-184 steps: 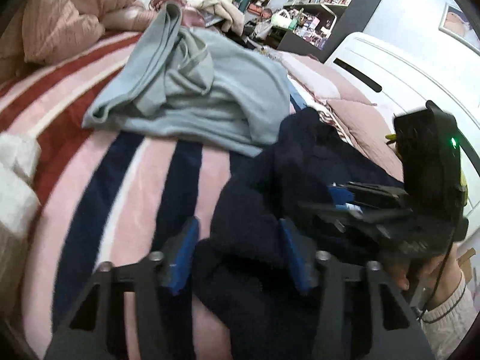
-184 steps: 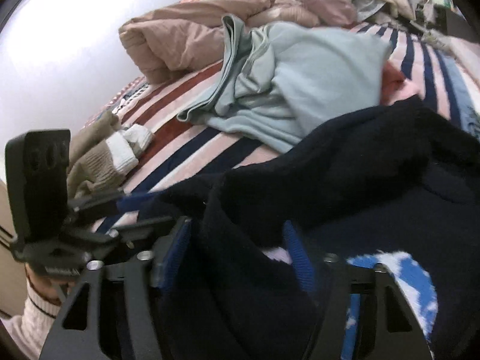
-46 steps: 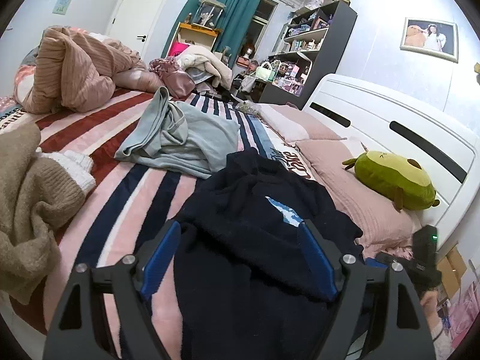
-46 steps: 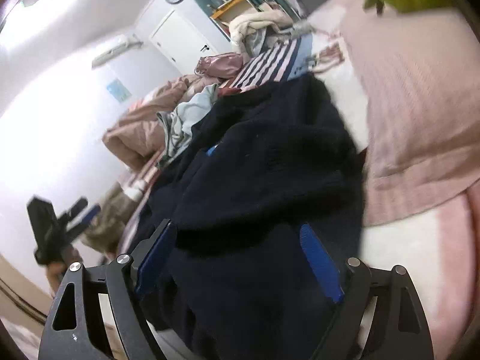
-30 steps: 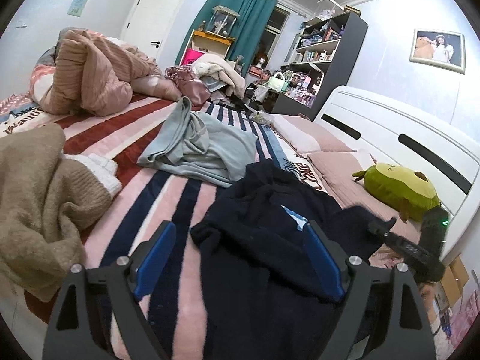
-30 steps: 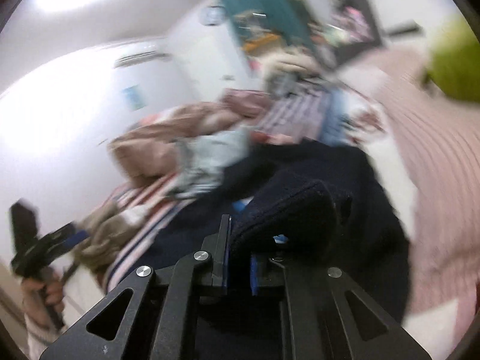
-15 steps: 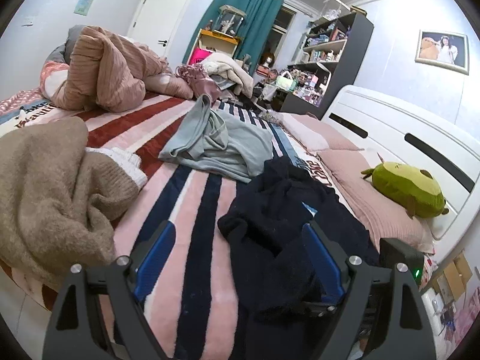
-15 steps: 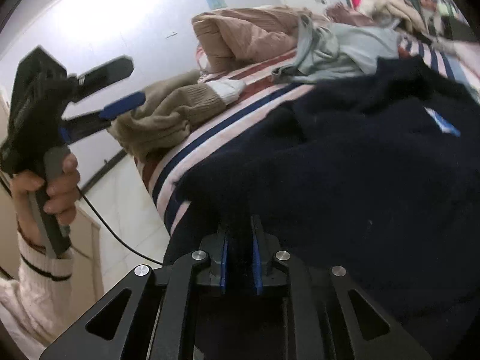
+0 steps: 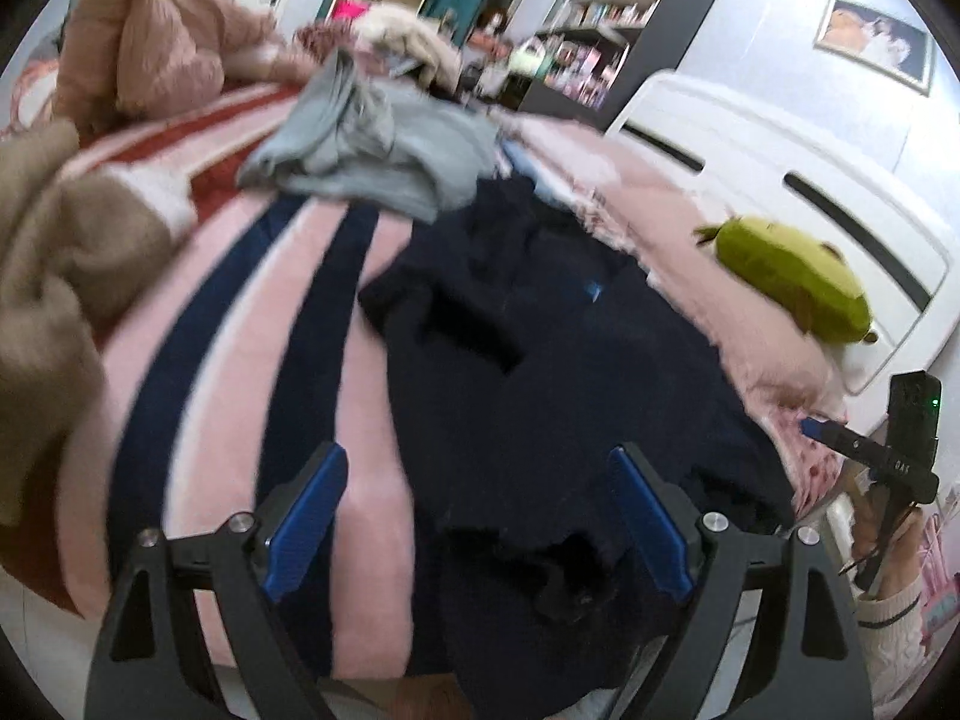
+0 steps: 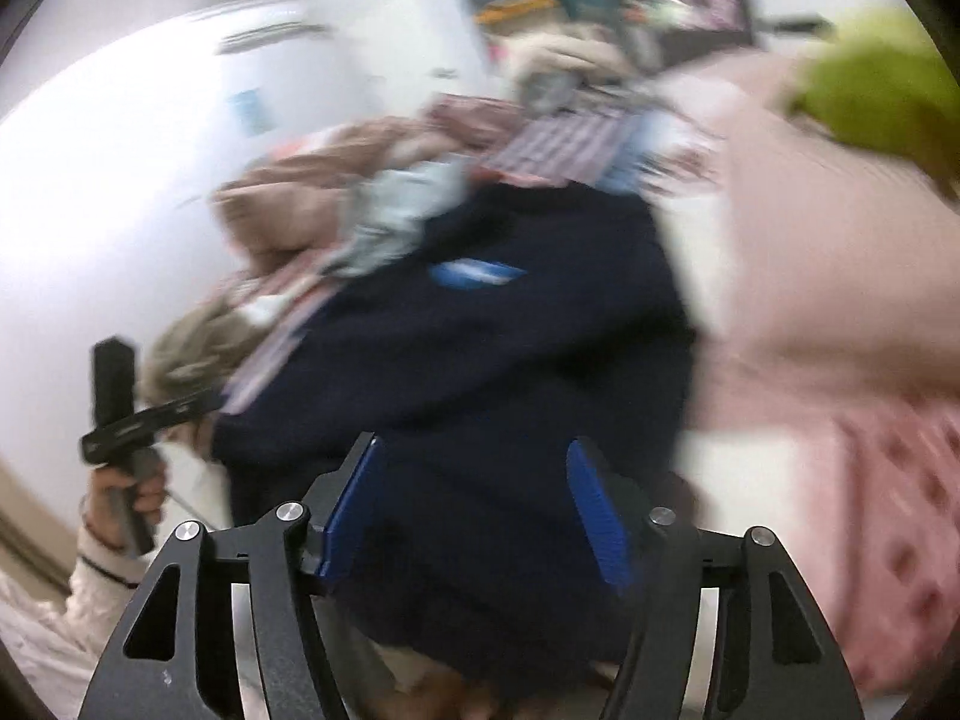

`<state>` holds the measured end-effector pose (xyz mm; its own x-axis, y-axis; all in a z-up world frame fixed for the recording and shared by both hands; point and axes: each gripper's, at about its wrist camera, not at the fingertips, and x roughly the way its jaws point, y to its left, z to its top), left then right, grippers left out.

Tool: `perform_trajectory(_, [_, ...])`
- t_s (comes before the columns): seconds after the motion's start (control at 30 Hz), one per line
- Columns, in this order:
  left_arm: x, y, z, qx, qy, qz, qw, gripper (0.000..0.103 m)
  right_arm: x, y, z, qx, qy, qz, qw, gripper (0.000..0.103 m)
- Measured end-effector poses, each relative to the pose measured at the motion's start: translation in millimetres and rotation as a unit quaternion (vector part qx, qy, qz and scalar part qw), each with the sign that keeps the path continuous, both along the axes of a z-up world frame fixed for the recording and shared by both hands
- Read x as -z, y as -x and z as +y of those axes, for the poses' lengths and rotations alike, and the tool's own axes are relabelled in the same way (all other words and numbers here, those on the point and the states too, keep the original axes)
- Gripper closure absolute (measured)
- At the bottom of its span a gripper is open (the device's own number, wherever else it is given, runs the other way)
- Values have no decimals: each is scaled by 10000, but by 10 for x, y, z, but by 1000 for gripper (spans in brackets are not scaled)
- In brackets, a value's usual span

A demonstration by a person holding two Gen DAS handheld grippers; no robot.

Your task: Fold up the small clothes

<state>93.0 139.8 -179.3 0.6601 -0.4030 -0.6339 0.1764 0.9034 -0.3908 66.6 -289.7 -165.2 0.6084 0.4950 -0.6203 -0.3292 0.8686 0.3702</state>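
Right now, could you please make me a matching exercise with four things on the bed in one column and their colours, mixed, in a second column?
Things:
1. sweater lying between both grippers
2. plush toy by the headboard
3. crumpled garment farther up the bed
4. knit garment at the left edge

Colours:
A. light grey-blue
B. tan brown
C. dark navy
D. green

Pairs: 1-C, 2-D, 3-A, 4-B

Right gripper [image 10: 477, 510], jaws parted, above navy sweater [image 10: 480, 372]; left gripper [image 10: 150, 414] at nine o'clock; green plush toy [image 10: 882, 96] at two o'clock; view blurred
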Motion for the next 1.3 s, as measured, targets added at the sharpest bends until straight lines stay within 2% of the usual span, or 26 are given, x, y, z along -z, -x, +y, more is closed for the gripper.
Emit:
perform_trajectory(0.07, [145, -30, -53, 66, -36, 249, 9997, 17, 193, 49, -300, 153, -66, 440, 9989, 40])
perform_trajectory(0.1, [194, -25, -76, 54, -65, 333, 9994, 21, 261, 53, -350, 125, -106, 603, 9980, 40])
perform_trajectory(0.13, [235, -18, -99, 47, -124, 386, 9992, 24, 384, 60, -405, 59, -192, 894, 9958, 40])
perform_trajectory(0.2, [247, 23, -142, 104, -237, 326, 9991, 24, 532, 92, -448, -142, -478, 1187, 9917, 41])
perform_trajectory(0.27, [246, 22, -149, 227, -92, 420, 9988, 30, 633, 85, -396, -452, -781, 1222, 9884, 40])
perform_trajectory(0.47, [344, -152, -188, 348, 384, 654, 9965, 46, 686, -127, -286, -648, -1281, 1214, 9822, 43])
perform_trajectory(0.5, [360, -185, -204, 339, 480, 683, 9959, 48, 693, -173, -248, -647, -1296, 1210, 9820, 48])
perform_trajectory(0.57, [374, -224, -267, 322, 524, 703, 9956, 59, 707, -251, -170, -632, -1204, 1226, 9831, 62])
perform_trajectory(0.6, [378, -238, -297, 272, 552, 720, 9955, 67, 727, -287, -147, -590, -1139, 1254, 9838, 75])
perform_trajectory(0.63, [376, -239, -305, 250, 614, 743, 9950, 76, 748, -331, -124, -530, -1112, 1340, 9833, 83])
perform_trajectory(0.67, [373, -235, -322, 282, 684, 764, 9943, 79, 762, -361, -126, -493, -1251, 1411, 9808, 90])
perform_trajectory(0.7, [353, -212, -323, 289, 688, 738, 9945, 81, 767, -350, -176, -496, -1375, 1411, 9791, 91])
perform_trajectory(0.77, [279, -139, -333, 327, 608, 599, 9958, 83, 677, -292, -178, -586, -1565, 1206, 9785, 92])
perform_trajectory(0.83, [192, -59, -306, 344, 706, 446, 9959, 84, 557, -218, -153, -652, -1646, 950, 9796, 92])
perform_trajectory(1.17, [-523, 631, -294, 679, 875, -423, 9929, 85, 68, 273, -123, -825, -2332, 514, 9676, 93])
perform_trajectory(1.3, [-849, 776, -223, 678, 788, -746, 9918, 85, -223, 405, -94, -942, -2390, 259, 9661, 93])
